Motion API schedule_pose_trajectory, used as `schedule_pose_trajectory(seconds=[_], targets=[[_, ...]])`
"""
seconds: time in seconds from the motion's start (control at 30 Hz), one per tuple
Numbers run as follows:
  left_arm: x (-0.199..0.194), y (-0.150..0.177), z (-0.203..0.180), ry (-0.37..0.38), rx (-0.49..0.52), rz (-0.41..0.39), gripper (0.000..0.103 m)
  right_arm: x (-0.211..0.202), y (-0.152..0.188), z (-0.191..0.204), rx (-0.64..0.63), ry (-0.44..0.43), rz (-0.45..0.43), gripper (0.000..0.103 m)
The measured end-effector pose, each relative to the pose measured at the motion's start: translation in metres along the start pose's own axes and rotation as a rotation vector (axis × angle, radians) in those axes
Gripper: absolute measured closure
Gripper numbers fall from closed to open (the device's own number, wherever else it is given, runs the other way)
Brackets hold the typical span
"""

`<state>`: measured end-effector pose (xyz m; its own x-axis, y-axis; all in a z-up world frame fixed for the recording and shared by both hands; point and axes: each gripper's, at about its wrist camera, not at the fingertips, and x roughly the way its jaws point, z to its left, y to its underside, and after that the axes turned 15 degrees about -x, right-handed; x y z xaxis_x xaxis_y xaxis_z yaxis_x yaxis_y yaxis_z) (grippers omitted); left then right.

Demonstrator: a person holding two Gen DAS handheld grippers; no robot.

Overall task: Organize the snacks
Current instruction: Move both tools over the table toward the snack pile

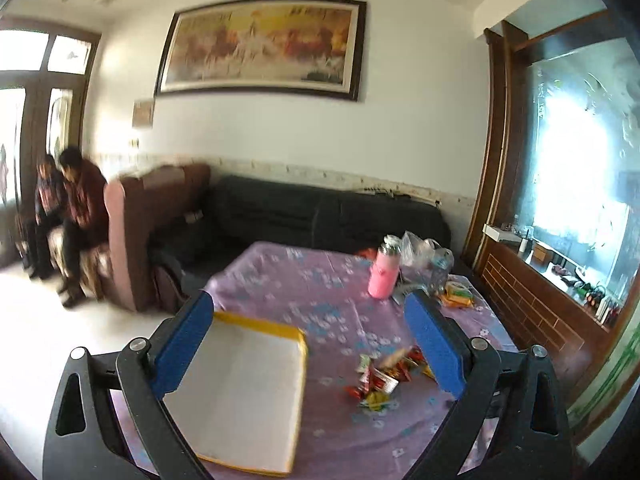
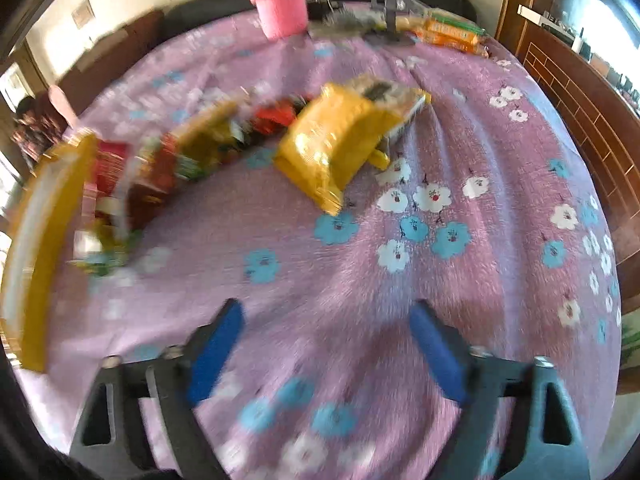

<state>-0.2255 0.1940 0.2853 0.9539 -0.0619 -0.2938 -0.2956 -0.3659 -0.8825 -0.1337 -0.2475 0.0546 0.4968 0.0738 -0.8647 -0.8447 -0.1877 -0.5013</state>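
Both tools hung over the table with nothing in them: the left gripper [image 1: 310, 344] had its blue pads spread wide apart, and the right gripper [image 2: 328, 354] was just as widely parted, above bare cloth. The snacks [image 1: 382, 376] lay in a loose heap of small red, yellow and green wrappers to the right of the shallow yellow-rimmed tray [image 1: 240, 392], whose white floor held nothing. In the right wrist view a bigger yellow packet [image 2: 340, 140] sat at the far right end of that heap, well ahead of the fingers. The main risk, as I judged it, was that the thin crinkly wrappers would slide or scatter if a pad came down on the edge of the heap, or that two would come up together and one drop short of the tray. The light tray might also skid if knocked on its rim. The soft purple flowered tablecloth [image 2: 460, 264] was wrinkled near the packet and could bunch up under a dragging finger. At the far side stood a pink bottle [image 1: 383, 276], a clear plastic bag [image 1: 424, 254] and some orange packs [image 2: 452, 32]. Beyond were a dark sofa [image 1: 320, 208], a large framed painting [image 1: 260, 46] and two seated people [image 1: 68, 208] at far left.
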Motion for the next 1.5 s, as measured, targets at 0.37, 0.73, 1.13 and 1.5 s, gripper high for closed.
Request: schedule_pose_trajectory(seconds=[0.37,0.73,1.13,1.5], targets=[[-0.024,-0.105,-0.012,-0.073,0.116,-0.093,0.000,-0.284,-0.080,0.000,-0.013,0.192,-0.513,0.021],[0.068,-0.051,0.029,0.054,0.062,0.127,0.000,-0.291,-0.131,0.002,0.012,0.403,-0.456,0.014],[0.149,0.046,0.016,-0.048,-0.101,0.322,0.000,-0.026,-0.096,0.034,-0.082,-0.311,-0.236,0.051],[0.233,0.119,-0.018,-0.017,-0.071,0.563,0.027,0.050,-0.083,0.073,-0.133,-0.453,-0.148,0.052]])
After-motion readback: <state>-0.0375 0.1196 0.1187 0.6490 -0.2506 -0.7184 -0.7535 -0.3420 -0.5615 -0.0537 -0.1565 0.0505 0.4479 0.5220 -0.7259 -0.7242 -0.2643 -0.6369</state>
